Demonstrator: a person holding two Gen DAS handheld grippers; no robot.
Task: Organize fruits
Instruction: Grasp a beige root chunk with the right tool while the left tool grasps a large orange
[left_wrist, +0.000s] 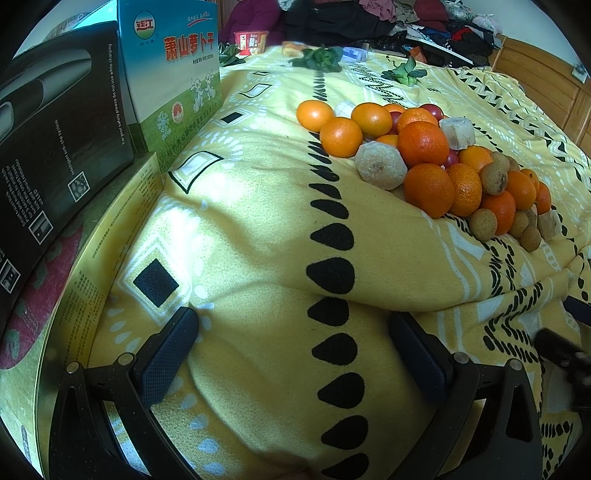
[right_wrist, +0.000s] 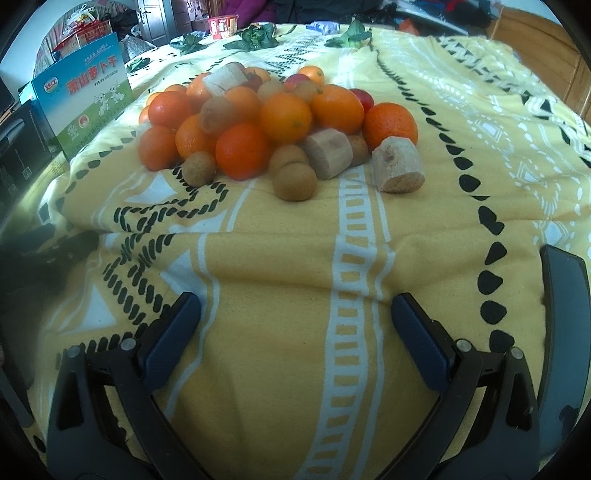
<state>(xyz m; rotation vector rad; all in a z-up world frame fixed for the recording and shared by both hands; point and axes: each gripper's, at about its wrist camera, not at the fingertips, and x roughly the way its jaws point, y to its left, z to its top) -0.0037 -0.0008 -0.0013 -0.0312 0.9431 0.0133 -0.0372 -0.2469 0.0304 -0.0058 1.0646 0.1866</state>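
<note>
Where the yellow patterned blanket (left_wrist: 258, 229) covers the bed, boxes stand along its left edge: a black box (left_wrist: 62, 122), then a blue-green carton (left_wrist: 173, 74); right of them lies the fruit pile (left_wrist: 424, 162) of oranges, small brown fruits and pale cut chunks, well ahead of both tongs. Left tongs (left_wrist: 291, 347) and right tongs (right_wrist: 295, 325) both gape wide, holding nothing, low over bare blanket. Leafy greens (left_wrist: 321, 59), a red cup (left_wrist: 251, 40) and heaped clothes (left_wrist: 424, 26) crowd the far edge, blurred; red fruits deep in the pile are mostly hidden.

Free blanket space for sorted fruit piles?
Bare yellow blanket lies between both open tools and the fruit pile, also right of the pile. Crowded: the pile itself, the boxes on the left, the greens beyond.
</note>
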